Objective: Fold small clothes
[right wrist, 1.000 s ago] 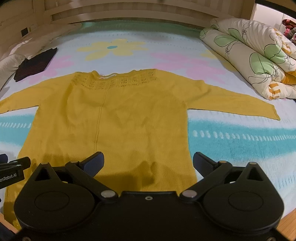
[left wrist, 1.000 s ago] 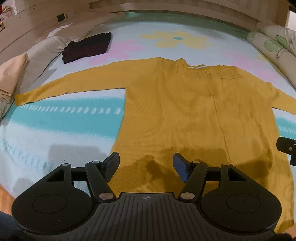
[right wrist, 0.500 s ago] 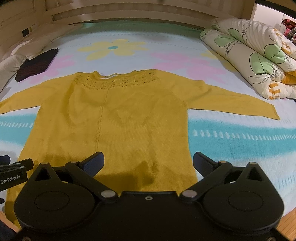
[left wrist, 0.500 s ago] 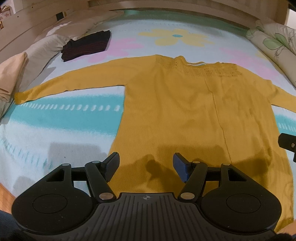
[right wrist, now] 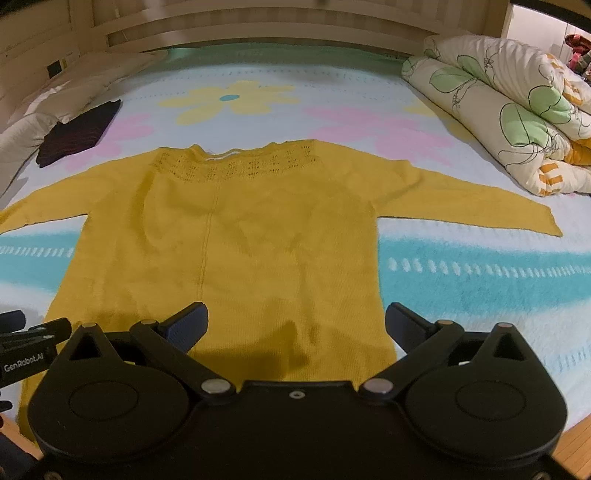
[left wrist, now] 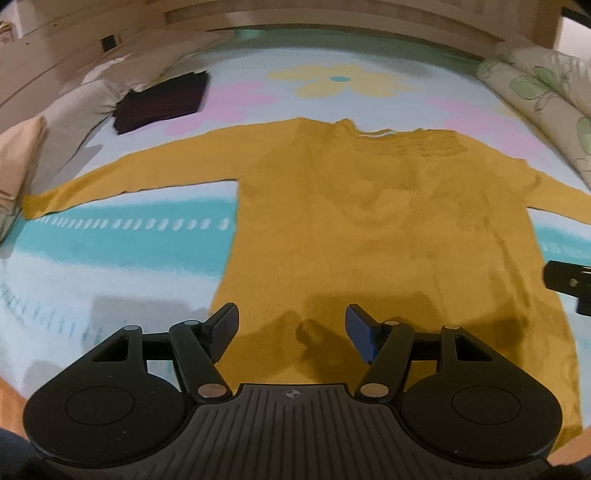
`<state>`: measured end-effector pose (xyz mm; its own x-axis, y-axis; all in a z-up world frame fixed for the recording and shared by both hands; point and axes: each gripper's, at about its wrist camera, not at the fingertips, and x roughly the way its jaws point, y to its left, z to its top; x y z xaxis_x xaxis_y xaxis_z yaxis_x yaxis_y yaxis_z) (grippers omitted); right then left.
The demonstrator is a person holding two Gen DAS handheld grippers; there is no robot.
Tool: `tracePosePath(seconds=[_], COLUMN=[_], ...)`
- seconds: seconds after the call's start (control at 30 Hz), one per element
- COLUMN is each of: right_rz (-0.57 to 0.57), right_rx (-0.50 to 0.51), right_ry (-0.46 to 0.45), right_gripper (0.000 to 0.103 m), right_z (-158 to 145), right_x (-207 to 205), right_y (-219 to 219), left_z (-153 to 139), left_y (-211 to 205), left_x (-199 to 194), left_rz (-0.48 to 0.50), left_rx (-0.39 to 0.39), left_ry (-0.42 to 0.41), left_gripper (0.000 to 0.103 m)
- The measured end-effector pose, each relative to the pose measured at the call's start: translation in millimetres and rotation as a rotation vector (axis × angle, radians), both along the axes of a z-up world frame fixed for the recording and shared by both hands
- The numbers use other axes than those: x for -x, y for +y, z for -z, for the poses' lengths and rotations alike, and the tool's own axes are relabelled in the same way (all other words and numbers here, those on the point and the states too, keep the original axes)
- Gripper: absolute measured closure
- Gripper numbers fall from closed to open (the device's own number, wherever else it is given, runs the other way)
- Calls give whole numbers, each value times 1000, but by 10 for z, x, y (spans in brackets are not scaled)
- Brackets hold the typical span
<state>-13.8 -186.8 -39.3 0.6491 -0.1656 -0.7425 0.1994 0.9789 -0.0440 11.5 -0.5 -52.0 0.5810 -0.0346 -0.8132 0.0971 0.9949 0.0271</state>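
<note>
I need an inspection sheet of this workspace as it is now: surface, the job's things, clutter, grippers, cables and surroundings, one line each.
Surface: bed with a pale fleece blanket printed with flowers and teal stripes.
Job's things: mustard-yellow knitted long-sleeved sweater lying flat, both sleeves spread sideways, neckline at the far side; not yet folded.
Clutter: dark folded garment at far left, apart from the sweater; rolled white quilt with green leaf print at far right.
Grippers: left gripper open above the hem, holding nothing; right gripper open wider, holding nothing.
Cables: nothing seen.
Surroundings: wooden headboard behind the bed; pale pillows along the left side.
</note>
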Motion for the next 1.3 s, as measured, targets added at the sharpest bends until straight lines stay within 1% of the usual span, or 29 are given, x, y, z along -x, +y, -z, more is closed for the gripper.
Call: tracePosePath(seconds=[0.13,0.23,0.27,0.33,0.37,0.43,0.57,0.6,0.67,0.73,0.8,0.87,0.9,0.93,1.03,1.1,1.17,1.27,1.3], right_rz=[15,7,6,8,10,30,100,127,186,258,330,406,444,477,567,621,673,731,738], right_rx=[-8,-38,-31,-4,-8,-35,-129,-126,-143,-182,-242,-270,-290,-320,-402,-438,-472,-487,-504], right_ry=[2,15,25,46,45,38,6,5,1,-1,21,38,46,33,6,-6,-18,-20,-31], right_gripper=[1,2,2,3,3,10,12,12,17,22,28,30,33,37,41,45,46,47,50], right_z=[14,10,1,-50,-101,-212,-411,-446,-466,-390,-177,30,145,248,483,610,741,888,960], right_x=[-11,-42,-54,-94,-117,-159,-321,-368,-458,-522,-600,-654,-685,-707,-701,-680,-672,-696,-704], right_y=[-49,-150,-190,-302,-410,-663,-1406,-1588,-2018,-2503,-2912,-3363,-3563,-3794,-4378,-4630,-4853,-5043,-5096], left_z=[-36,-85,-112,-182,-222,-294,-440,-469,-513,-527,-517,-475,-454,-428,-329,-259,-199,-118,-102], left_y=[-68,-102,-106,-131,-159,-219,-363,-399,-472,-526,-592,-681,-710,-738,-812,-853,-892,-923,-925], left_x=[-8,-111,-151,-225,-270,-376,-616,-678,-815,-927,-1022,-1125,-1162,-1203,-1319,-1386,-1453,-1524,-1547], left_rz=[20,39,49,62,68,82,89,90,81,75,71,76,78,79,80,80,82,88,89], left_rx=[-22,-19,-12,-9,-17,-27,-54,-61,-64,-51,-54,-70,-75,-78,-71,-74,-87,-104,-107], left_ry=[-26,1,11,-4,-19,-42,-85,-94,-101,-108,-112,-116,-117,-115,-100,-87,-75,-62,-58], left_gripper=[40,40,40,40,40,40,40,40,40,40,40,40,40,40,40,40,40,40,40])
